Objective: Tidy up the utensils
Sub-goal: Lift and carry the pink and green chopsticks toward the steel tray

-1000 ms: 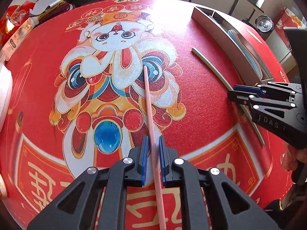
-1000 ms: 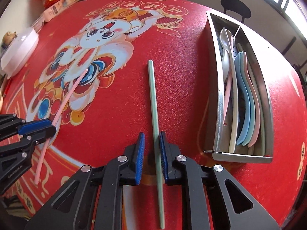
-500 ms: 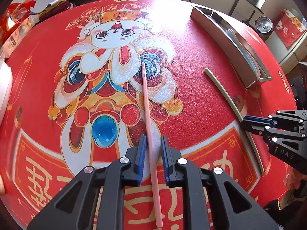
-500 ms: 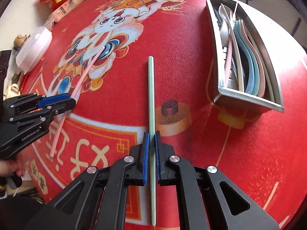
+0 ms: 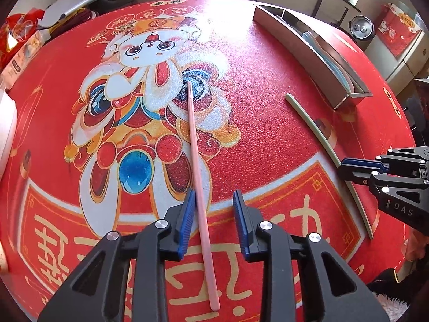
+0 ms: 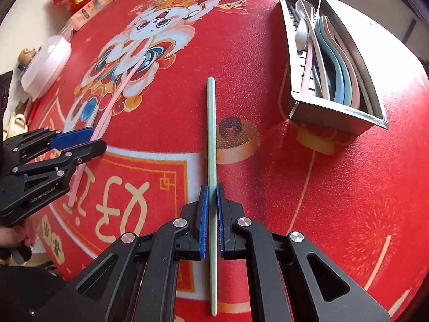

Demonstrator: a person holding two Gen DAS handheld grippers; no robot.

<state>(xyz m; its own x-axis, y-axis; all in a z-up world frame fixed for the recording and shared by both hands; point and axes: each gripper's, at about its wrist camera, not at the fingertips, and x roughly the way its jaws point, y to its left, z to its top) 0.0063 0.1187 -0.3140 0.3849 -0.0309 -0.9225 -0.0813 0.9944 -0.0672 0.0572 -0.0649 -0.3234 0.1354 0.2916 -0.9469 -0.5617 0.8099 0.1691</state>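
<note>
Red table [image 6: 335, 187] carries pink chopstick [image 5: 199, 177], steel tray [image 6: 337, 112].

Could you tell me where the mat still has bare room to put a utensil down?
Bare mat lies between the pink chopstick and the green chopstick, and between the green chopstick and the steel tray. The tray's compartments are crowded with spoons, and clutter lines the far left edge.

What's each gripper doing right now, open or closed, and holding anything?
Left gripper: open, straddling the pink chopstick without clamping it.
Right gripper: shut on the green chopstick.
</note>
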